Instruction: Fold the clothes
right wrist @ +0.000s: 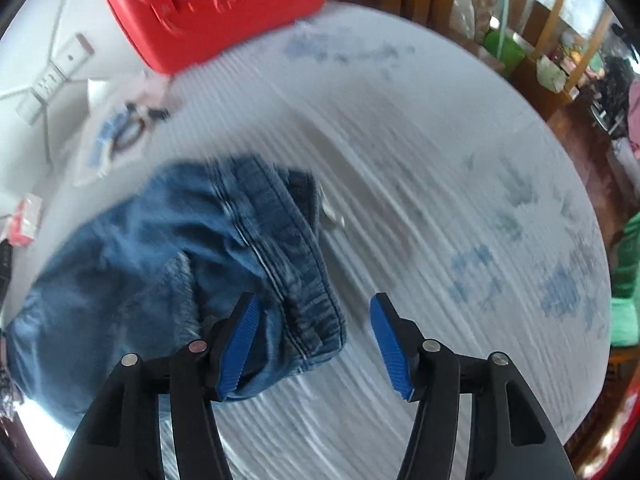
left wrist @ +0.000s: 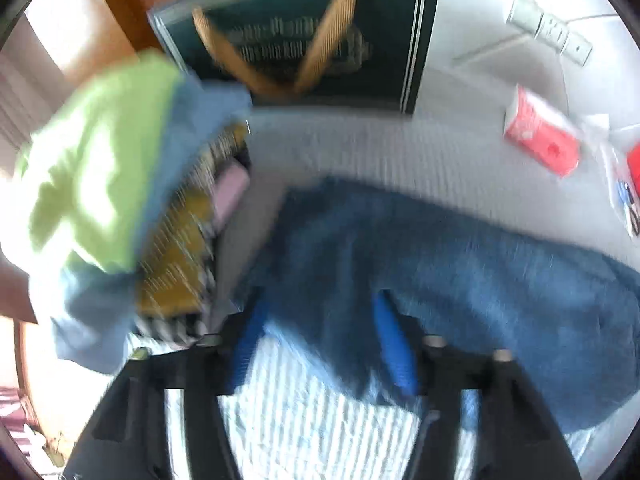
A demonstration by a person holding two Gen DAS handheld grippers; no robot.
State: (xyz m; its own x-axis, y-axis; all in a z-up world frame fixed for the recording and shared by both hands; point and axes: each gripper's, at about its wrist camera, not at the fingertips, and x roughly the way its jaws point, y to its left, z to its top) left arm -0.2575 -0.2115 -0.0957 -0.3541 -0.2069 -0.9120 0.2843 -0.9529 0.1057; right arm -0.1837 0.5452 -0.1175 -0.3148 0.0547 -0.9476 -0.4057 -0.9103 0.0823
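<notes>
The right gripper (right wrist: 314, 336) has its jaws wide apart and holds nothing. The jeans (right wrist: 168, 264) lie in a heap on the table (right wrist: 440, 208); their waistband reaches in between the jaws, close by the left one, and the rest spreads out to the left. Past the jaws and to the left sits a clear bag (right wrist: 116, 136) with small things in it. Farther off is a red box (right wrist: 216, 4), with a power strip (right wrist: 56, 76) to its left. The left gripper (left wrist: 320, 340) is open too, with the jeans (left wrist: 440, 280) lying under and beyond its jaws, but the picture is too blurry to tell if they touch the cloth. To the left of these jaws is a pile of clothes (left wrist: 120, 184), green on top. Far ahead is a dark screen (left wrist: 304, 36), and off to the right a red pack (left wrist: 540, 136).
</notes>
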